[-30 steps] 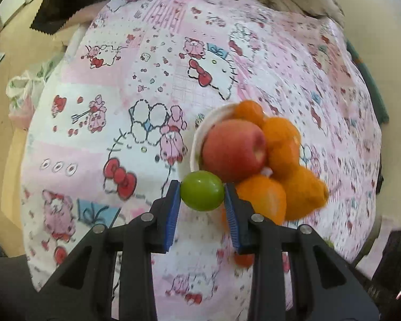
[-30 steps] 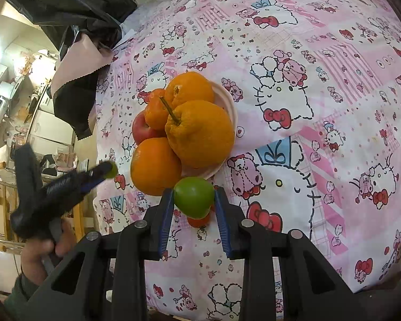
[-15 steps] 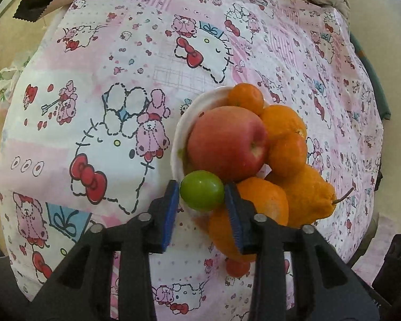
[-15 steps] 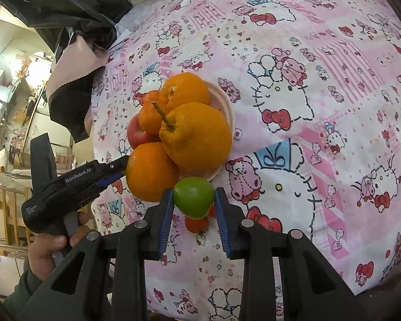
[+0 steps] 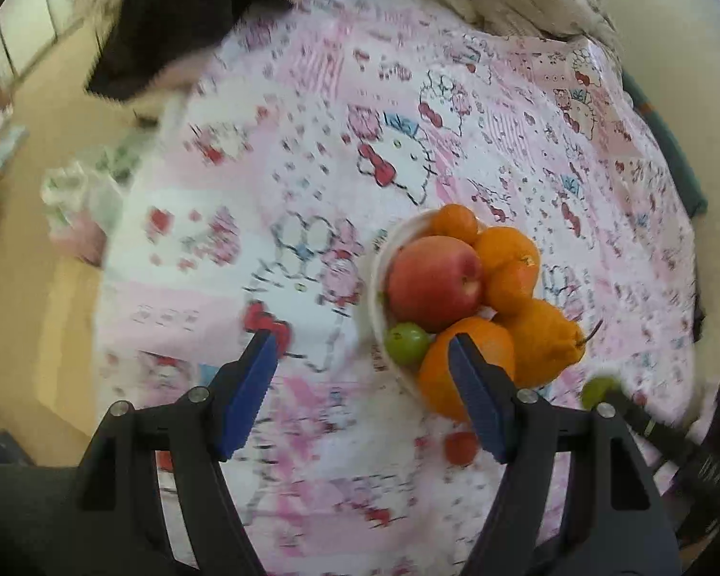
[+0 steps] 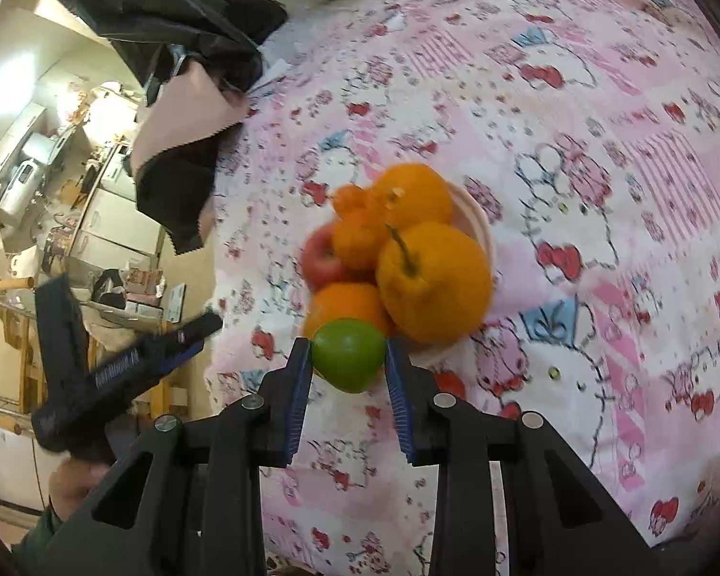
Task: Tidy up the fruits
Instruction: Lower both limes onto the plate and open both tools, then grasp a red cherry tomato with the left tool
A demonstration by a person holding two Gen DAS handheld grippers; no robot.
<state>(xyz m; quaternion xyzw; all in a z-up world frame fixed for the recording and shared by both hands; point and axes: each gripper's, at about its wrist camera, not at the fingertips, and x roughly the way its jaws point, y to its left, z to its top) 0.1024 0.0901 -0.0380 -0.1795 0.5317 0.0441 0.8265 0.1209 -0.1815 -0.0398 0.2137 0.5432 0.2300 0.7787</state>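
The left gripper (image 5: pixel 360 360) has its fingers (image 5: pixel 252 384) apart and they are opening; nothing is between them, only the patterned cloth below. Just beyond the fingertips a small green fruit (image 5: pixel 406 343) lies at the near edge of the white bowl (image 5: pixel 377 271), touching the red apple (image 5: pixel 434 281) and a big orange (image 5: pixel 465 365). The right finger of this gripper partly covers that orange.

The right gripper (image 6: pixel 345 360) has its fingers (image 6: pixel 298 384) clamped on a green lime (image 6: pixel 348 354), one blue pad on each side. The lime is held in the air in front of the bowl (image 6: pixel 480 221), and it hides a part of the orange (image 6: pixel 345 302) behind it.

In the bowl there are also a large bumpy citrus with a stem (image 6: pixel 432 278) and smaller oranges (image 6: pixel 415 194) piled up. A small red fruit (image 5: pixel 461 446) lies on the cloth beside the bowl. All of this stands on a pink cartoon-printed cloth (image 5: pixel 312 120); I cannot tell whether a table or a bed is under it. A black and pink cloth (image 6: pixel 182 144) hangs at its far edge. In the right wrist view a hand (image 6: pixel 72 485) holds the left gripper at the left side.
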